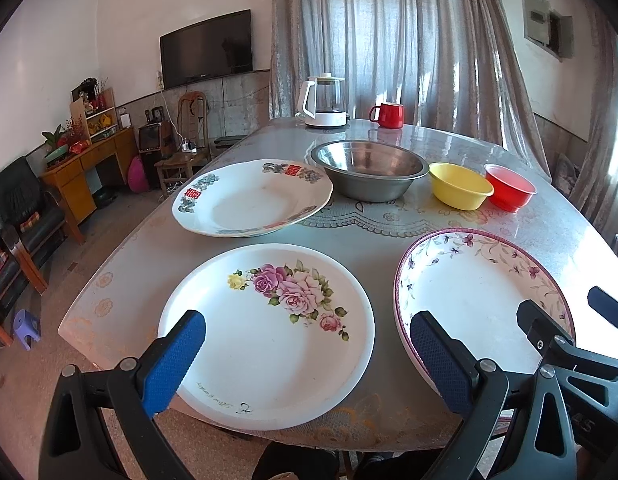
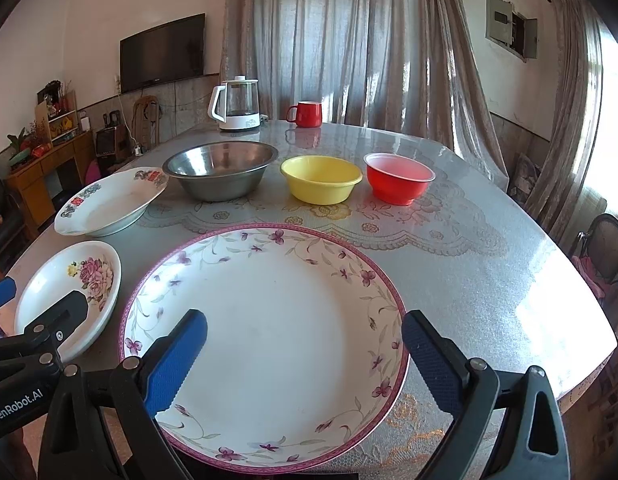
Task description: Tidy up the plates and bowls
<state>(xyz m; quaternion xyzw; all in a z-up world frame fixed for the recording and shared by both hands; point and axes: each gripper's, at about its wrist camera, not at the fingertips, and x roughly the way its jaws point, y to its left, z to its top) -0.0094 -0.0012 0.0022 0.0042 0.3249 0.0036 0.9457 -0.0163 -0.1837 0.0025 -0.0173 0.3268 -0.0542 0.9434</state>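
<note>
We hold the left tool [image 1: 307, 354] low in the left wrist view, its blue pads wide apart and gripping nothing, hovering over the near edge of the rose plate [image 1: 269, 336], which fills the lower centre of that frame. The right tool [image 2: 305, 354] sits the same way at the bottom of the right wrist view, pads spread apart and empty, above the near rim of the purple-rimmed plate [image 2: 265, 340]. In the left wrist view that same plate lies at the lower right, just beside the rose plate but apart from it.

Further back on the tabletop [image 2: 489, 280], we see a third plate with red characters [image 1: 251, 198] at centre left of the left wrist view, its far rim just beside the steel bowl [image 1: 369, 170]. To the right of the steel bowl stand the yellow bowl [image 1: 460, 186] and the red bowl [image 1: 509, 186], close together in a row. All three bowls sit upright and separate, not nested.

At the far edge of the tabletop we see a white kettle [image 1: 323, 100] and a red mug [image 1: 389, 115], in front of the grey curtains [image 1: 389, 32].
</note>
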